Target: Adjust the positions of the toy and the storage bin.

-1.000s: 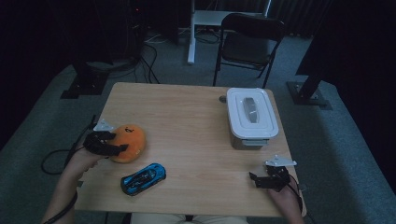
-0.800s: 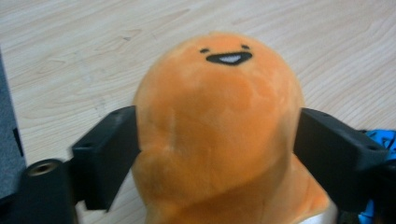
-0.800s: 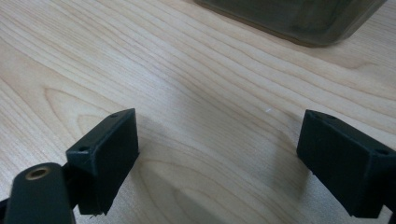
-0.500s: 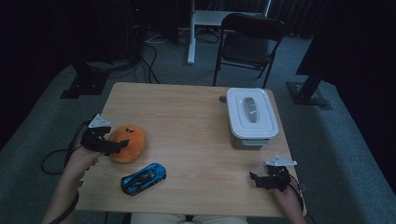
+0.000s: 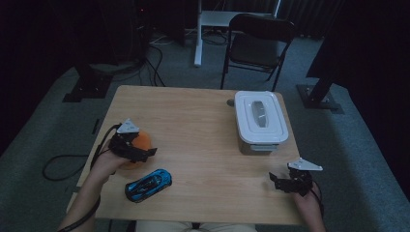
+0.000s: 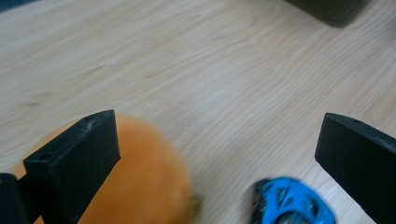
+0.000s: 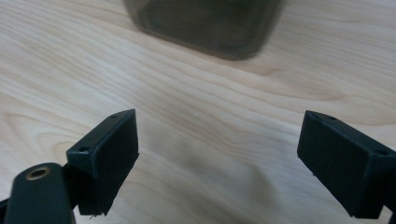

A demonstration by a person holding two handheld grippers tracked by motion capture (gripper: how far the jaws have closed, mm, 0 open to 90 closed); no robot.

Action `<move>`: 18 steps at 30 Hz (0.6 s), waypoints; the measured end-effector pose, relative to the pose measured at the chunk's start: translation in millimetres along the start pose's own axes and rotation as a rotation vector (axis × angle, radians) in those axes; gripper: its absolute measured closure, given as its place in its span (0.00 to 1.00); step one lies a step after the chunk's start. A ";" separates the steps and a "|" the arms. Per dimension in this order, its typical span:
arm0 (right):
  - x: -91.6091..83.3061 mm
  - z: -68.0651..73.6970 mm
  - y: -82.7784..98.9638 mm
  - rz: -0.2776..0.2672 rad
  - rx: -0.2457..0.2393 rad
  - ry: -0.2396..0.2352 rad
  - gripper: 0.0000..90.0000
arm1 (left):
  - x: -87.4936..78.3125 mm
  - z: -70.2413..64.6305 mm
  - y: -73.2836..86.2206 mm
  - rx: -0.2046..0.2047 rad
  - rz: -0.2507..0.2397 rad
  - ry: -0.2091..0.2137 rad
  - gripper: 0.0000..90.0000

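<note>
An orange round soft toy lies near the table's left edge, with a blue toy car in front of it. My left gripper hovers over the toy; its jaws have just been opening. In the left gripper view this gripper stands wide open, the orange toy lies under its left jaw and partly in the gap, untouched by the pads, and the blue car is at the lower right. My right gripper rests open near the front right corner, and in its own view only bare wood lies between the jaws.
A white lidded box stands at the table's right side, and its dark wall shows ahead of the right gripper. The wooden table has bare room in its middle. A black chair stands behind it.
The left gripper has moved right, from beside the orange toy to over it, and its jaws stand wider. The right gripper has barely shifted.
</note>
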State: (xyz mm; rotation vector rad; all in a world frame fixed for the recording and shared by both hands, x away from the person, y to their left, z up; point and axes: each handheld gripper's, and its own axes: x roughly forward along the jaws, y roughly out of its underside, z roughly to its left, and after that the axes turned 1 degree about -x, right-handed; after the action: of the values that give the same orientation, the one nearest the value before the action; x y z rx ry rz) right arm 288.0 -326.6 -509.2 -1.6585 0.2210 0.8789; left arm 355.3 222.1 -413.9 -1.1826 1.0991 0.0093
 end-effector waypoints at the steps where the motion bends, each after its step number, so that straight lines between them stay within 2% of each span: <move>1: 0.0 0.0 0.0 0.000 0.000 0.000 0.13 | 0.0 0.0 0.0 0.000 0.000 0.000 0.01; 2: 0.5 -2.9 0.0 0.005 -0.005 0.022 0.13 | 9.8 -5.5 -2.4 0.012 0.011 0.010 0.01; 4: 0.8 -4.9 0.2 0.007 -0.002 0.024 0.13 | 14.8 -8.2 -3.5 0.020 0.016 0.014 0.01; 5: 1.3 -9.1 0.9 0.004 0.017 0.028 0.13 | 23.2 -13.2 -5.1 0.024 0.023 0.025 0.01; 6: 1.5 -10.8 1.2 0.001 0.024 0.030 0.13 | 23.2 -13.2 -5.1 0.024 0.023 0.025 0.01; 7: 1.6 -13.2 1.5 -0.007 0.035 0.035 0.13 | 33.4 -19.6 -7.0 0.031 0.022 0.044 0.01; 9: 1.8 -15.0 1.6 -0.012 0.045 0.043 0.13 | 37.0 -21.8 -7.9 0.029 0.025 0.049 0.01; 10: 2.2 -18.4 1.3 -0.019 0.055 0.053 0.13 | 47.0 -28.5 -10.6 0.044 0.026 0.063 0.01; 11: 2.2 -18.4 1.3 -0.019 0.055 0.053 0.13 | 47.0 -28.5 -10.6 0.044 0.026 0.063 0.01; 12: 2.9 -22.3 0.2 -0.023 0.059 0.072 0.13 | 54.4 -33.3 -13.2 0.055 0.029 0.072 0.01; 14: 4.2 -26.1 -0.8 -0.022 0.064 0.086 0.14 | 62.7 -38.4 -17.5 0.059 0.031 0.075 0.01; 16: 5.3 -29.2 -1.6 -0.020 0.066 0.092 0.14 | 62.7 -38.4 -17.5 0.059 0.031 0.075 0.01; 17: 7.0 -33.8 -2.8 -0.017 0.069 0.100 0.13 | 73.6 -43.9 -23.4 0.061 0.020 0.068 0.01; 18: 7.9 -35.9 -3.3 -0.014 0.073 0.104 0.13 | 77.6 -45.4 -25.1 0.070 0.015 0.055 0.01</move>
State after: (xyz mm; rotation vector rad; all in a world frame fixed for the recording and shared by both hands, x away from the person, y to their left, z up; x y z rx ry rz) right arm 310.7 -355.7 -510.8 -1.6375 0.3090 0.7662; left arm 377.9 137.7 -446.8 -1.1171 1.1480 -0.0502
